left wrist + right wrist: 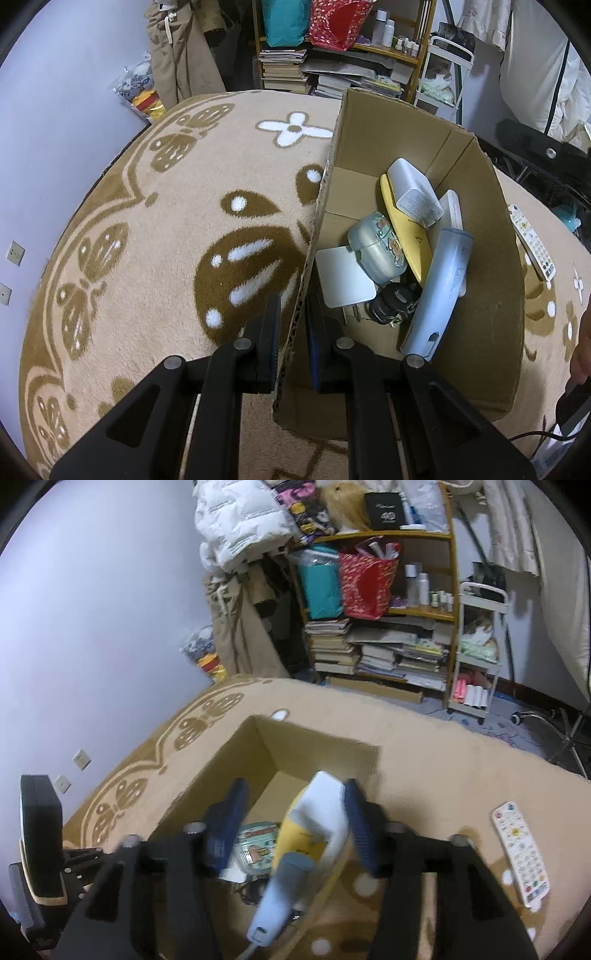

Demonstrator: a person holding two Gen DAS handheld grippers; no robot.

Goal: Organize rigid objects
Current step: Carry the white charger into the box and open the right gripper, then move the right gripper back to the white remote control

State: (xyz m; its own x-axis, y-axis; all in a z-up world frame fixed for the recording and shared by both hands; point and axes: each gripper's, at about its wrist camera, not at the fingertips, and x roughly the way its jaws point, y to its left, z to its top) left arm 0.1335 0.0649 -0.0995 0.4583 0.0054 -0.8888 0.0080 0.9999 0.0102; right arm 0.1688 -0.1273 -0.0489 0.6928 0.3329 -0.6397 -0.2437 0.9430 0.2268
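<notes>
A cardboard box (pixel 388 133) stands open on a tan patterned blanket (pixel 147 258). My left gripper (pixel 293 301) is shut on the box's left wall, one finger outside and one inside. In the box lie a white block (pixel 413 192), a flat yellow piece (pixel 410 240), a pale blue handle-shaped device (pixel 439 291), a round cartoon tin (pixel 376 247) and a white square card (pixel 341 277). My right gripper (pixel 295 788) hangs open over the box (pixel 317 749), with the white block (pixel 321 805) and the blue device (pixel 280 893) below it. A white remote (pixel 521 853) lies on the blanket right of the box.
Behind the blanket stands a wooden shelf (pixel 424 535) stacked with books and bags, and a white trolley (pixel 476 657) is beside it. A pale wall (pixel 92 609) runs along the left. A black device (pixel 40 830) sits at the lower left.
</notes>
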